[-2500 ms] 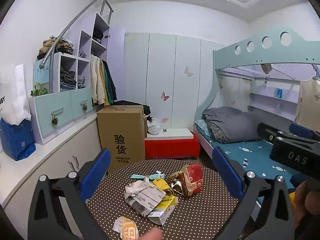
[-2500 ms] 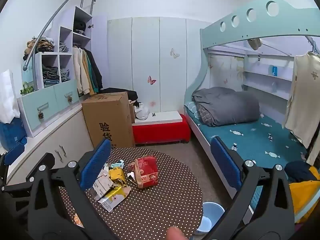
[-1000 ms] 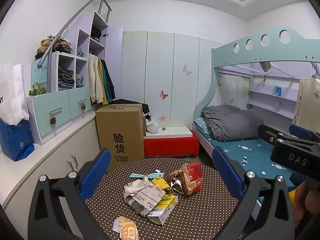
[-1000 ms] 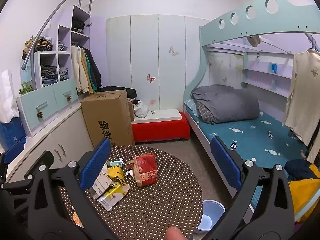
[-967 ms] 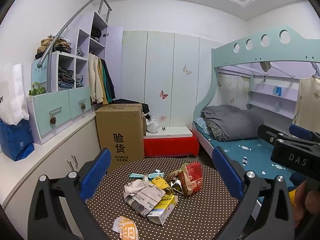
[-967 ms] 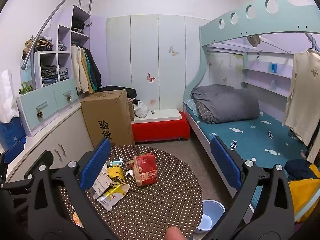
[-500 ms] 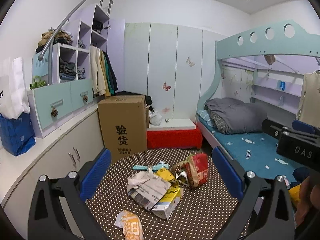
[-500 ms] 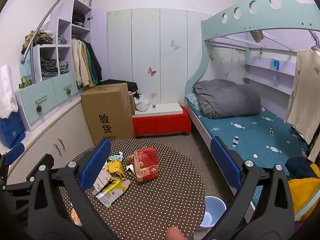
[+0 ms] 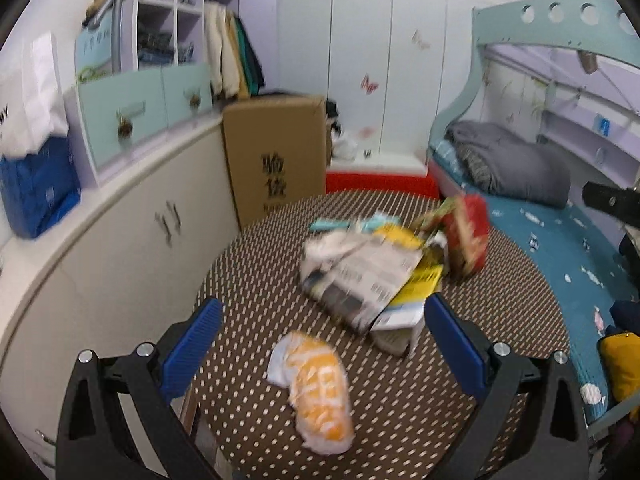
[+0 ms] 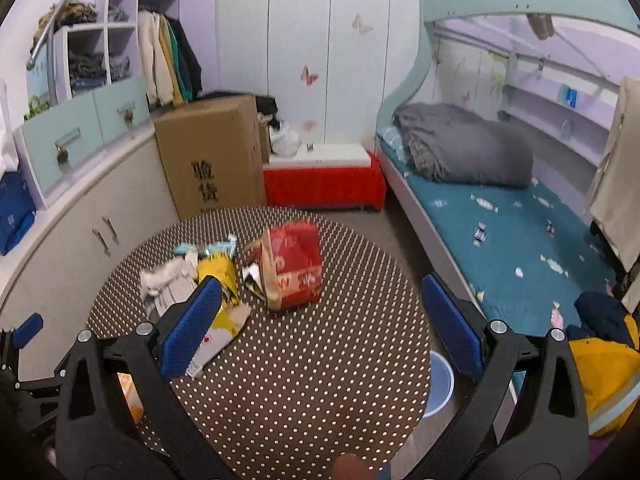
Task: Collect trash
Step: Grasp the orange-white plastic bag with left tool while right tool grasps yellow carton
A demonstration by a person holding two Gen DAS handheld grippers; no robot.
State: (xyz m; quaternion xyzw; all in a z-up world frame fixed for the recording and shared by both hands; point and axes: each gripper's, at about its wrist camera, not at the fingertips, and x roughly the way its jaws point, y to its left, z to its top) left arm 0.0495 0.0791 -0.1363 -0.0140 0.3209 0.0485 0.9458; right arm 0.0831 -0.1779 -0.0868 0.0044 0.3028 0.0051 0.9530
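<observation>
Trash lies on a round brown dotted table [image 9: 256, 280] [image 10: 320, 360]. An orange and white wrapper [image 9: 316, 388] lies nearest, between my left gripper's fingers. Behind it are a crumpled grey-white carton [image 9: 356, 272], a yellow carton [image 9: 416, 280] [image 10: 218, 276] and a red bag [image 9: 468, 236] [image 10: 294, 264]. My left gripper [image 9: 320, 340] is open and empty above the table's near part. My right gripper [image 10: 316, 320] is open and empty above the table, in front of the red bag. A pale blue bin [image 10: 438, 384] stands on the floor by the table's right edge.
A cardboard box [image 9: 276, 156] [image 10: 212, 156] and a red bench [image 10: 320, 180] stand behind the table. White cabinets [image 9: 100, 240] run along the left. A bunk bed with a teal mattress [image 10: 520, 232] and grey blanket is on the right.
Both grippers have moved forward and tilted down toward the table. The trash now looks larger and closer. Both stay open and empty.
</observation>
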